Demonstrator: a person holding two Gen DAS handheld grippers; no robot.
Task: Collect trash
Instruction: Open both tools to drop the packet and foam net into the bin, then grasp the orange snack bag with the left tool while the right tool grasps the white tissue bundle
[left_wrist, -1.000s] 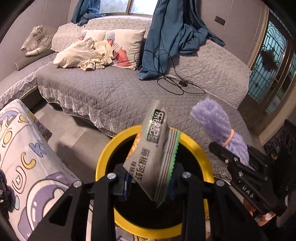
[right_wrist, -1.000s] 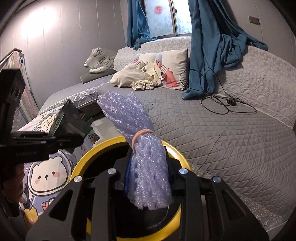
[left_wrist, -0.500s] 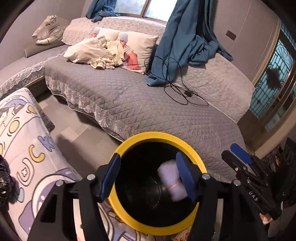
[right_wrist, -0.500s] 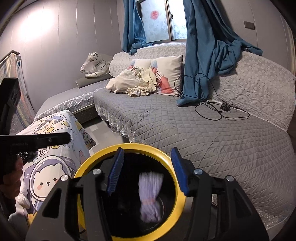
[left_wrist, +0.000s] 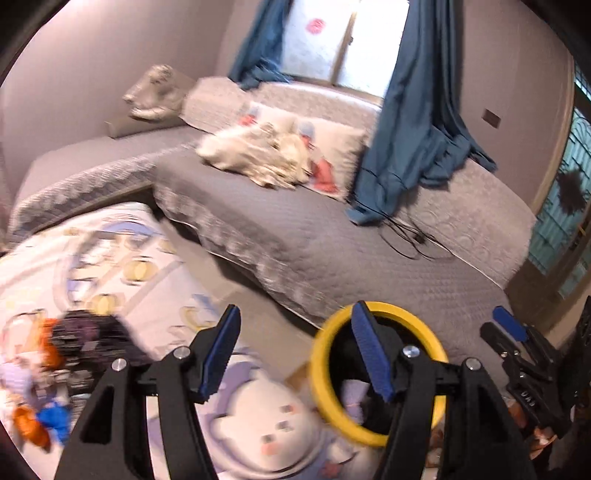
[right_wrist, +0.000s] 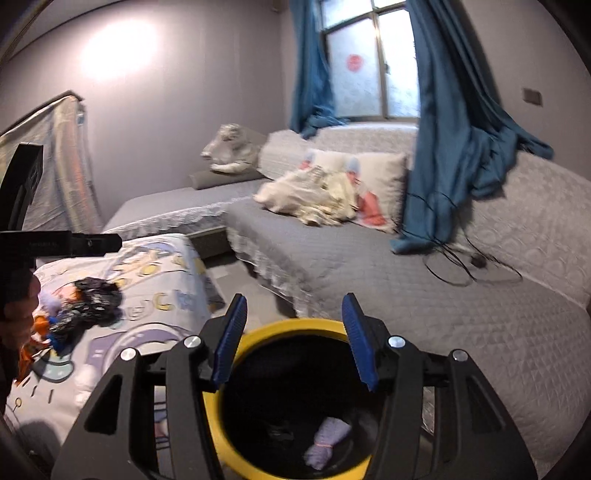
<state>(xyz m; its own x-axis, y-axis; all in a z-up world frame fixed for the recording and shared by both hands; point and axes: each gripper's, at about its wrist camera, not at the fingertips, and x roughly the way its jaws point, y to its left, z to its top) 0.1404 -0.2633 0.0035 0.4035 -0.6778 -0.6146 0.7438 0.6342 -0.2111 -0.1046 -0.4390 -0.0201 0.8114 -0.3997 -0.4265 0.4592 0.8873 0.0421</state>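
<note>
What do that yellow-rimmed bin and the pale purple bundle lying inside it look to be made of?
Yellow-rimmed black bin: probably moulded plastic, judging by its smooth, evenly coloured rim and dark interior. Pale purple bundle: seemingly soft foam netting or wrap, matte and crinkled, cinched by a thin band.

Dim room, window glare, motion blur

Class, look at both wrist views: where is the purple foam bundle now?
The purple foam bundle lies at the bottom of the yellow-rimmed bin, beneath the open right gripper, beside the grey sofa.
</note>
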